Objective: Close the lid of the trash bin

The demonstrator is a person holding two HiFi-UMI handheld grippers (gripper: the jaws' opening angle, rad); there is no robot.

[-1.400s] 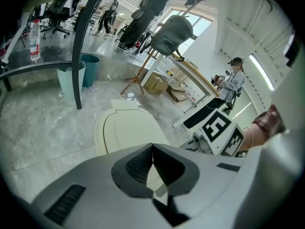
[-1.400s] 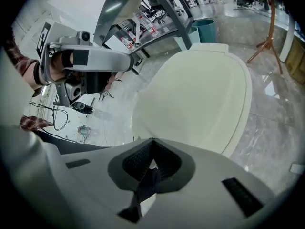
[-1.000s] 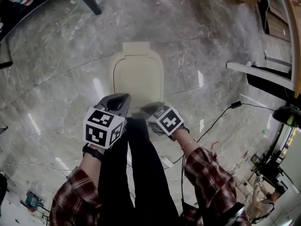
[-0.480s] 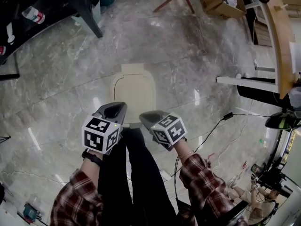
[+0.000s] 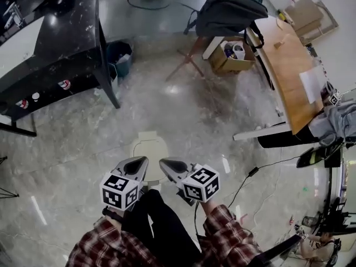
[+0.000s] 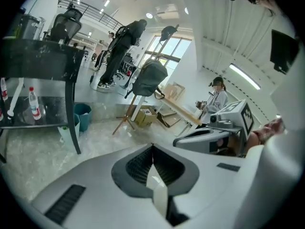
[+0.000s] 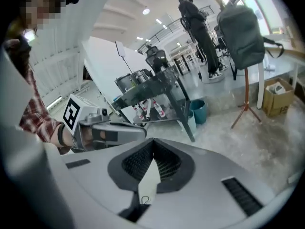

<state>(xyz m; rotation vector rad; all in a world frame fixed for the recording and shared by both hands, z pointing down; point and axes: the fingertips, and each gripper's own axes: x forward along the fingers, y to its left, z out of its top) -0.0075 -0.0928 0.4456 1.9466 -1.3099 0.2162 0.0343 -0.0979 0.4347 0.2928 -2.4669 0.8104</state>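
My left grey gripper [image 5: 138,164] and right grey gripper [image 5: 167,164] both have jaws pressed together on nothing; the cream rounded plastic trash bin [image 5: 136,148] stands just ahead and below, between their tips, long axis running away from me; its lid [image 5: 150,151] looks flat already; the left seems marginally nearer.

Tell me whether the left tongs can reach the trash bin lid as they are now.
Probably not yet: the left tongs are shut and point level across the room, and the trash bin lid lies well below them. Nothing blocks the way down.
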